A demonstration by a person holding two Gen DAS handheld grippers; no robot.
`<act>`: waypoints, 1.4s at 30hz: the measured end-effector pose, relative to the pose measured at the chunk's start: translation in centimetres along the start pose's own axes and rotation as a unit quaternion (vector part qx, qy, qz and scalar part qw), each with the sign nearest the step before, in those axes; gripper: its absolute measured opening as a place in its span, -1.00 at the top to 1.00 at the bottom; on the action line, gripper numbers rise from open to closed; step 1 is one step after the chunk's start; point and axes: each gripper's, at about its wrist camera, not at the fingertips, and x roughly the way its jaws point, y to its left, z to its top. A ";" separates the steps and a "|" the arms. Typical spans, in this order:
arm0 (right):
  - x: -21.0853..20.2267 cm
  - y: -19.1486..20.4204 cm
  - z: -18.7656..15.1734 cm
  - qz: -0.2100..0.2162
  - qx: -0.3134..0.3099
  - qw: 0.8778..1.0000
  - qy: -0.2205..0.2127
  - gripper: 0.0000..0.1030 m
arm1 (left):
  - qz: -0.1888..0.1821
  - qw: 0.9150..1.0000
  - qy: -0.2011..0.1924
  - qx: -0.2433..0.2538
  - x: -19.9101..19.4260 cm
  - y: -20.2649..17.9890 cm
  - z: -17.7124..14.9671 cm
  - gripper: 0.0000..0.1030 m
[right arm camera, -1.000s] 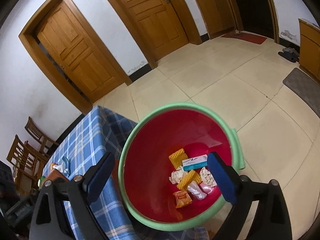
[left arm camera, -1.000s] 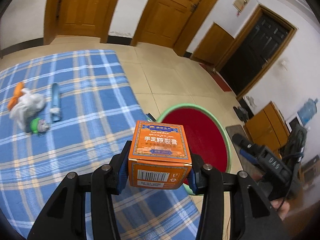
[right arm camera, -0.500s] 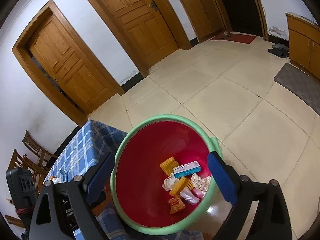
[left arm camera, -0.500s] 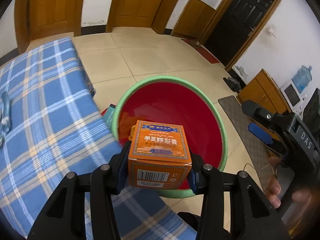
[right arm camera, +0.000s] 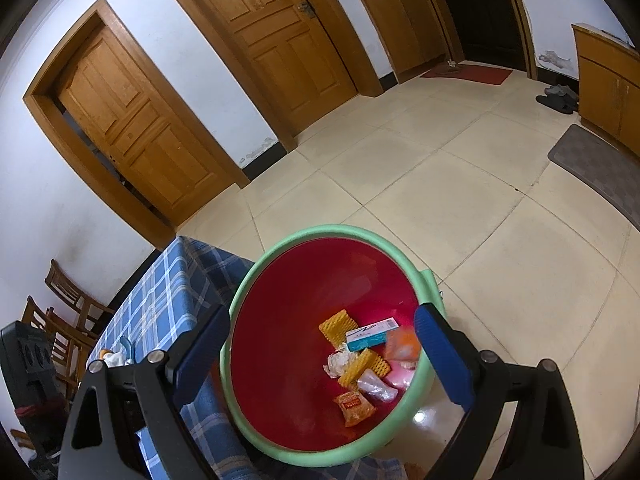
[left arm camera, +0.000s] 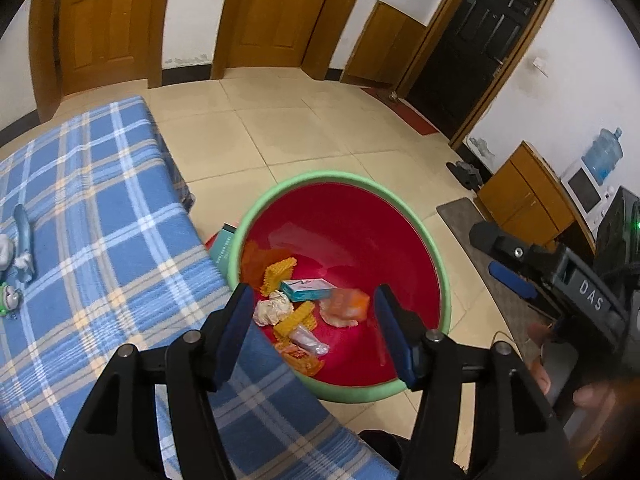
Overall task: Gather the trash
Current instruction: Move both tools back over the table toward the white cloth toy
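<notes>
The left gripper hangs over the red bin, its jaws opening with nothing between them. The orange box lies blurred among the trash at the bin's bottom. The right gripper waits wide open and empty above the same bin, beside the checked table, where more litter lies at the far left.

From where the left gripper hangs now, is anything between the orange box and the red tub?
Nothing visible. The left gripper is opening with nothing between its pads; the blurred orange box is already inside the red tub, among the other trash there.
</notes>
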 end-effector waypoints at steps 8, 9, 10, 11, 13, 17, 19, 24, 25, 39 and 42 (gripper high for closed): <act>0.5 1.1 -0.5 0.005 -0.014 1.000 0.012 -0.85 | 0.028 0.999 -0.015 -0.019 -2.3 2.7 -0.5 -0.21; 0.7 1.3 -0.5 0.006 -0.015 1.000 0.015 -0.85 | 0.033 0.999 -0.016 -0.023 -2.6 3.2 -0.6 -0.20; 0.8 1.5 -0.6 0.007 -0.017 1.000 0.018 -0.85 | 0.038 0.999 -0.017 -0.027 -2.7 3.7 -0.6 -0.20; 1.0 1.8 -0.8 0.009 -0.019 1.000 0.021 -0.85 | 0.042 0.998 -0.019 -0.033 -2.9 4.3 -0.5 -0.21; 1.1 2.1 -0.9 0.010 -0.022 0.999 0.023 -0.85 | 0.050 0.997 -0.022 -0.045 -3.4 5.5 -0.5 -0.20; 1.4 3.0 -1.2 0.012 -0.029 0.999 0.029 -0.85 | 0.070 0.995 -0.035 -0.069 -4.6 8.3 -0.4 -0.21; 1.7 3.3 -1.3 0.013 -0.031 0.999 0.033 -0.85 | 0.082 0.993 -0.041 -0.079 -5.2 9.4 -0.4 -0.21; 2.0 4.4 -1.4 0.016 -0.043 0.998 0.038 -0.85 | 0.117 0.986 -0.053 -0.103 -6.6 12.7 -0.1 -0.21; 2.0 4.7 -1.5 0.016 -0.047 0.998 0.038 -0.85 | 0.121 0.985 -0.056 -0.107 -6.9 13.5 0.0 -0.21; 3.3 7.3 -2.4 0.017 -0.074 0.996 0.048 -0.85 | 0.196 0.963 -0.060 -0.176 -8.2 22.8 0.0 -0.20; 3.7 8.1 -2.7 0.018 -0.081 0.995 0.053 -0.85 | 0.193 0.961 -0.060 -0.189 -8.0 24.2 -0.2 -0.20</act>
